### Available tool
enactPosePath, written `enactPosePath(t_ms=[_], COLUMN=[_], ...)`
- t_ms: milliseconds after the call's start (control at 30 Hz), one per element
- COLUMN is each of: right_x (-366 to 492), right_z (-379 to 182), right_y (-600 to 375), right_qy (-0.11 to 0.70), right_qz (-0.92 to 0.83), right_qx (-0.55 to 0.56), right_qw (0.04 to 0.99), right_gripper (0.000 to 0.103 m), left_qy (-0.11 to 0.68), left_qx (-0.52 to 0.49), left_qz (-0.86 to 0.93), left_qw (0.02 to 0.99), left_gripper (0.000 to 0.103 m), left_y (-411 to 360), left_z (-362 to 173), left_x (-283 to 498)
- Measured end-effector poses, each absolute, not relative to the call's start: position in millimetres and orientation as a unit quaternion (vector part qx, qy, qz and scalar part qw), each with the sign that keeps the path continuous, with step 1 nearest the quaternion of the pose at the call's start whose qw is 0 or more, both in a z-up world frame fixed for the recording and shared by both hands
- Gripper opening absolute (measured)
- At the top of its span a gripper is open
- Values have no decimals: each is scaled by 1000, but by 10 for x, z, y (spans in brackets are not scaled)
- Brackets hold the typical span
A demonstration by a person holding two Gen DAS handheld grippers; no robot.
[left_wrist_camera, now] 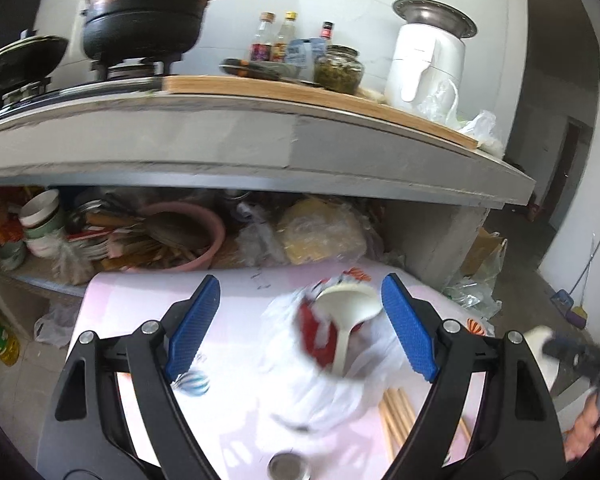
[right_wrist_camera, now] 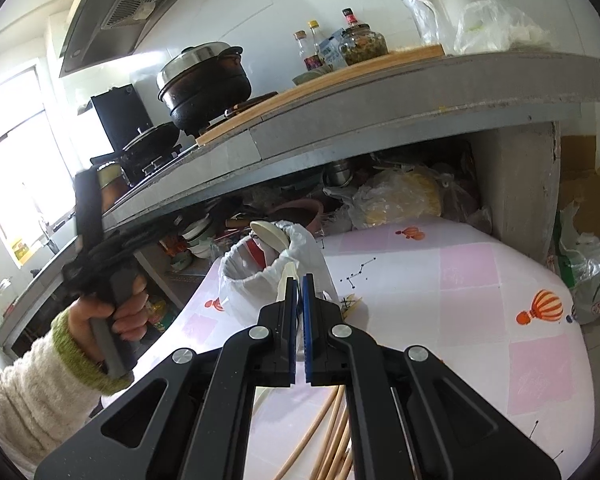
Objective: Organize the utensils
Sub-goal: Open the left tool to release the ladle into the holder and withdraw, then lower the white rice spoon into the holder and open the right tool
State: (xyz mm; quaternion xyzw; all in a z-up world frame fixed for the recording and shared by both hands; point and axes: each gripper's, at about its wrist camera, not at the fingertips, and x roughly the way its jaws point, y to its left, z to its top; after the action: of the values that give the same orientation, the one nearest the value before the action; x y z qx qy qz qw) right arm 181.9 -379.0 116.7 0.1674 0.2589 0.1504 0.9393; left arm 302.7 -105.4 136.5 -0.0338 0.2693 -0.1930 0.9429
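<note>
The cream spoon (left_wrist_camera: 346, 312) is standing bowl-up in the white bag (right_wrist_camera: 260, 276) on the table (right_wrist_camera: 480, 280), its handle clenched by the right gripper (right_wrist_camera: 299, 300). The left gripper (left_wrist_camera: 300, 328) is hanging wide apart, holding nothing. Likely next: letting go, then fetching the chopsticks (right_wrist_camera: 328, 436) nearby. No readable writing.

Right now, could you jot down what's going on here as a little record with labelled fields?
Setting: kitchen, table with pink balloon-print cloth
Right gripper: jaws shut on the handle of a cream ladle
Ladle: bowl end up, over the white bag's mouth
White bag: open, standing on table
Left gripper: jaws open, holding nothing
Chopsticks: wooden, lying loose on the table
</note>
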Motion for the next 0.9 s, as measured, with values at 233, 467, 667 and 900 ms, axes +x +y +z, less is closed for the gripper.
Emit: enactPosePath(t_ms=[233, 467, 667, 900], right_x=[1867, 2061, 2442, 3097], right_z=[1534, 2091, 2458, 2290], right_y=[-3666, -3460, -3263, -2940], right_qy=[232, 184, 150, 168], right_qz=[159, 173, 171, 170], right_qx=[127, 83, 46, 7], right_qw=[951, 964, 973, 971], right_gripper=[3, 3, 3, 3], left_qy=[262, 254, 251, 259], left_qx=[-60, -75, -79, -90], left_qz=[-167, -127, -95, -62], left_qw=[949, 956, 960, 960], left_gripper=[79, 79, 79, 79], left_y=[-548, -76, 237, 523], left_z=[1317, 1204, 1128, 995], left_x=[2532, 2077, 1805, 1621])
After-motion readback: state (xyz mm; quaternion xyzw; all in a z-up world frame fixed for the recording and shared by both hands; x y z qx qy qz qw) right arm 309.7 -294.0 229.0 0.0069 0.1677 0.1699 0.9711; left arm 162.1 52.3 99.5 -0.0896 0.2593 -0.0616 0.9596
